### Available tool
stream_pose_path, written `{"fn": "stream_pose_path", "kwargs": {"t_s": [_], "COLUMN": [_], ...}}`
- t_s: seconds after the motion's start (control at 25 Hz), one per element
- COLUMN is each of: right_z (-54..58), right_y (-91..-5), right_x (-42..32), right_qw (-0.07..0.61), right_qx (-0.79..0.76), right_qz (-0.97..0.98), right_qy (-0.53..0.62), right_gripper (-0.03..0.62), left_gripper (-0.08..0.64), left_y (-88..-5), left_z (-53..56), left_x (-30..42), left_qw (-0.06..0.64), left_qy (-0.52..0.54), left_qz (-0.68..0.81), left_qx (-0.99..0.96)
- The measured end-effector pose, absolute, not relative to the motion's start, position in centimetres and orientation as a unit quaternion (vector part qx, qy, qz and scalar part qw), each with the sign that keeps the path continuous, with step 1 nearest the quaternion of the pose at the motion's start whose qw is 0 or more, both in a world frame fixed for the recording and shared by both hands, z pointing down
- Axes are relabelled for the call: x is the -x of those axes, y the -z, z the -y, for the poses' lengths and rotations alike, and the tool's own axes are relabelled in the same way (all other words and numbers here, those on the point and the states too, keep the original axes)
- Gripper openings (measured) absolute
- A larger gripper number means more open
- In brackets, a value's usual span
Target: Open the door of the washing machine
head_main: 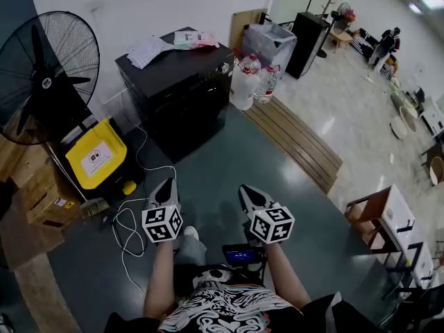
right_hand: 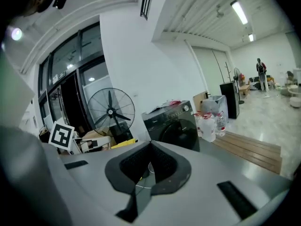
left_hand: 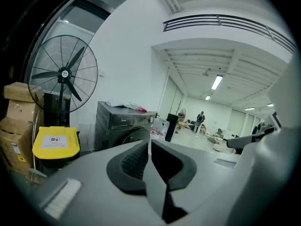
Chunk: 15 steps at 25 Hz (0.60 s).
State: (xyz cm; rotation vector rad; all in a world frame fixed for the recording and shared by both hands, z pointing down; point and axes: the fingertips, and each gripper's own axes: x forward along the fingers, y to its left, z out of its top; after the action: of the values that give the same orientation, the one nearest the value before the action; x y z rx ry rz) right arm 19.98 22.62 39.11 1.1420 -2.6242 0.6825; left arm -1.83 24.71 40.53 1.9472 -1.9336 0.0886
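Grey workshop floor | washing machine [head_main: 182,92] at 12 o'clock against wall, door closed, well apart from grippers | left gripper [head_main: 166,186], right gripper [head_main: 248,193]: jaws together, empty, aimed toward it | judged: approach pending

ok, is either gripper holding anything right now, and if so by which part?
Nothing is held. The left gripper and right gripper both have their jaws together with nothing between them, well short of the washing machine.
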Motion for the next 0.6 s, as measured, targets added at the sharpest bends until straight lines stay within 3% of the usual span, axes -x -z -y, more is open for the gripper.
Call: {"fn": "stream_pose_path", "kwargs": {"t_s": [0.08, 0.12, 0.16, 0.6], "right_z": [-21.1, -20.2, -19.2, 0.3], "right_y": [-39.5, -39.9, -40.4, -47.0], "right_x": [-19.0, -18.4, -17.7, -5.6], "right_qw": [0.096, 0.099, 0.103, 0.154], "right_qx": [-0.382, -0.38, -0.379, -0.424], "right_qz": [0.889, 0.889, 0.888, 0.86], "right_qy": [-0.234, -0.236, -0.24, -0.241], "right_gripper": [0.006, 0.059, 0.157, 0.15], "left_gripper": [0.056, 0.081, 0.104, 0.121], "left_y": [-41.5, -42.3, -43.1, -53.0], "left_z": [-23.3, -22.3, -21.1, 0.4], "left_x": [2.6, 3.0, 3.5, 13.4], "left_qw": [0.206, 0.212, 0.216, 0.223], "left_qy": [-0.031, -0.035, -0.041, -0.144], "left_qz": [0.685, 0.681, 0.676, 0.596], "left_qx": [-0.698, -0.7, -0.703, -0.758]}}
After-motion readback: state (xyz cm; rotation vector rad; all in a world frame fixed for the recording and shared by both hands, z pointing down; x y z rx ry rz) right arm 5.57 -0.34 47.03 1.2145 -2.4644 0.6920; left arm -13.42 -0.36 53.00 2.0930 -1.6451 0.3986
